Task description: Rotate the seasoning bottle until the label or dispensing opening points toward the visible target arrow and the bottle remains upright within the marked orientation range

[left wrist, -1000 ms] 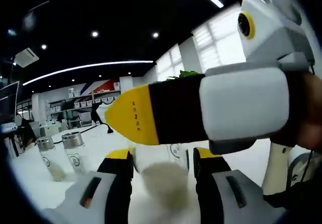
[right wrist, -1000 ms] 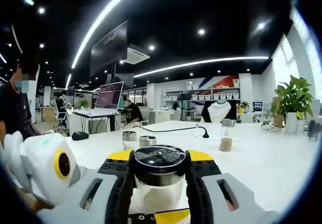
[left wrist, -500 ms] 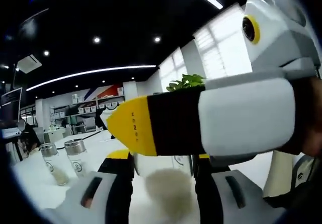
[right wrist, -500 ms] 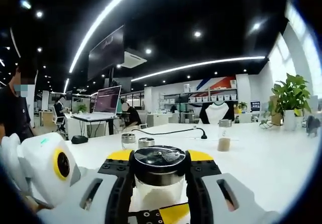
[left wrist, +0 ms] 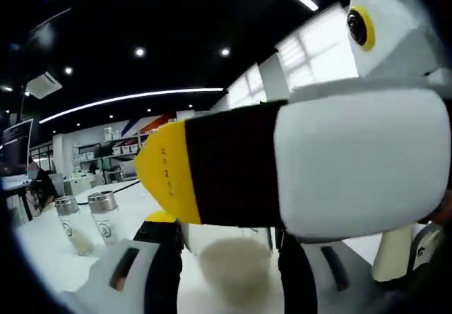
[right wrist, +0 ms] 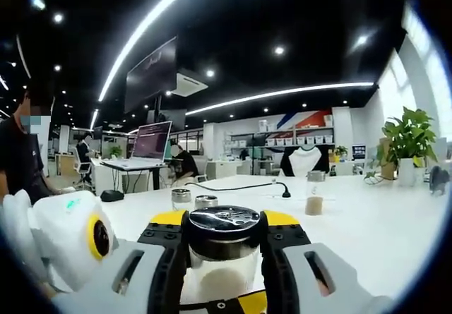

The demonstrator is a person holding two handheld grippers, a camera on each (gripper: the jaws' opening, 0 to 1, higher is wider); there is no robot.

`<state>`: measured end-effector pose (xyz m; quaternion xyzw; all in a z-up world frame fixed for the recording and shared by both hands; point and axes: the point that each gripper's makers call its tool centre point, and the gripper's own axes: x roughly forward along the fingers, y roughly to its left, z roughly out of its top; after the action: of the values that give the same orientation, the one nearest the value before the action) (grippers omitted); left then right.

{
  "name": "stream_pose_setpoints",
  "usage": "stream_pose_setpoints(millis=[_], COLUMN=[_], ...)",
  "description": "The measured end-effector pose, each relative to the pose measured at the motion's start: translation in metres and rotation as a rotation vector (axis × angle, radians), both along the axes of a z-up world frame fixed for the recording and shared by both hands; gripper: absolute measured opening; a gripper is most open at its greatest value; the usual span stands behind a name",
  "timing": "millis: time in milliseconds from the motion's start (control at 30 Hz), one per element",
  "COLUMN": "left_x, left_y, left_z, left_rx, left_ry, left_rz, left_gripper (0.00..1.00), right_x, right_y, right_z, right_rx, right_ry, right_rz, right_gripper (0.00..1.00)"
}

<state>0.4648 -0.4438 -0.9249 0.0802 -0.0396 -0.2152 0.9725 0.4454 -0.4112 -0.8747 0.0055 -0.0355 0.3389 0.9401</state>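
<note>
Right gripper view: the seasoning bottle [right wrist: 223, 257] is seen upright on the white table [right wrist: 367, 229], clamped just below its dark metal cap between the jaws of the right gripper [right wrist: 223, 247]. 2 further bottles [right wrist: 193, 202] and 1 more [right wrist: 313, 194] are set well behind it, and a potted plant [right wrist: 408, 145] is placed at the far right. In the left gripper view, the left gripper [left wrist: 227, 257] is closed on the same bottle's glass body, beneath the other gripper's yellow-tipped jaw.
</note>
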Motion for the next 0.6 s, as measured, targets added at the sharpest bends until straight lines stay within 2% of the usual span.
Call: stream_pose_setpoints(millis=[100, 167, 467, 567, 600], left_x=[0.003, 0.006, 0.005, 0.003, 0.004], left_y=[0.002, 0.004, 0.01, 0.007, 0.008], left_z=[0.0, -0.001, 0.011, 0.013, 0.011], left_rx=[0.003, -0.022, -0.134, -0.112, -0.108], left_ry=[0.004, 0.024, 0.02, 0.005, 0.013], left_rz=[-0.003, -0.022, -0.065, -0.077, -0.08], left_gripper=[0.55, 0.55, 0.5, 0.48, 0.48], right_x=[-0.003, -0.005, -0.006, -0.005, -0.004], right_y=[0.003, 0.006, 0.008, 0.008, 0.009], right_z=[0.003, 0.005, 0.008, 0.003, 0.003], right_rx=[0.003, 0.005, 0.012, -0.041, -0.025], right_ry=[-0.002, -0.006, -0.004, -0.007, -0.002], right_rz=[0.021, 0.031, 0.048, 0.066, 0.073], right_gripper=[0.37, 0.37, 0.38, 0.38, 0.38])
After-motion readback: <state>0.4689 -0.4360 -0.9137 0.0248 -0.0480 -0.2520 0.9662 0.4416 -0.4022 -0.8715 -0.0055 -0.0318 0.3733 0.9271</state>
